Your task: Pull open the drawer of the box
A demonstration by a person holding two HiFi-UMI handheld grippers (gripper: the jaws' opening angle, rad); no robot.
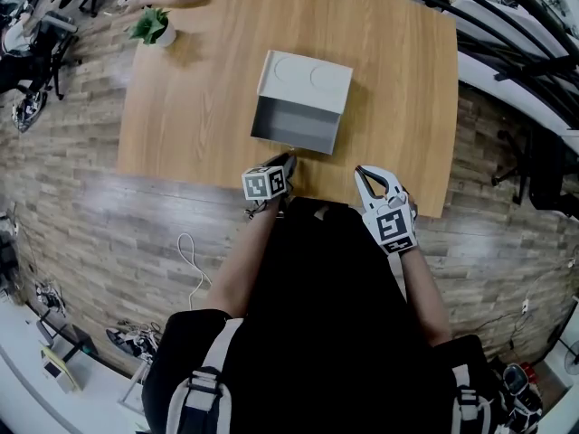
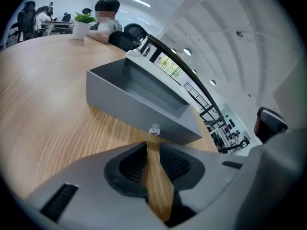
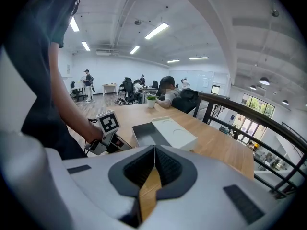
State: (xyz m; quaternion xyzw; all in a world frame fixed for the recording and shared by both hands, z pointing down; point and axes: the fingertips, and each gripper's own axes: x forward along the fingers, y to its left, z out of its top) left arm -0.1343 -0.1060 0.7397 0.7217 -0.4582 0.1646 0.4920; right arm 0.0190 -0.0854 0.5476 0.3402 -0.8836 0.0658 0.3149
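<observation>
The grey drawer (image 1: 294,127) stands pulled out of the pale box (image 1: 306,80).

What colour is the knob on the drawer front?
Clear, see-through knob on the grey drawer; the left gripper view shows it best.

Box (image 1: 312,75): pale grey, rectangular, two shallow round recesses in top. Sits flat, mid wooden tabletop (image 1: 199,89). Drawer (image 1: 294,127): darker grey open tray, pulled well out of box toward near tabletop edge. Small clear knob (image 2: 154,129) centred on drawer front.
</observation>
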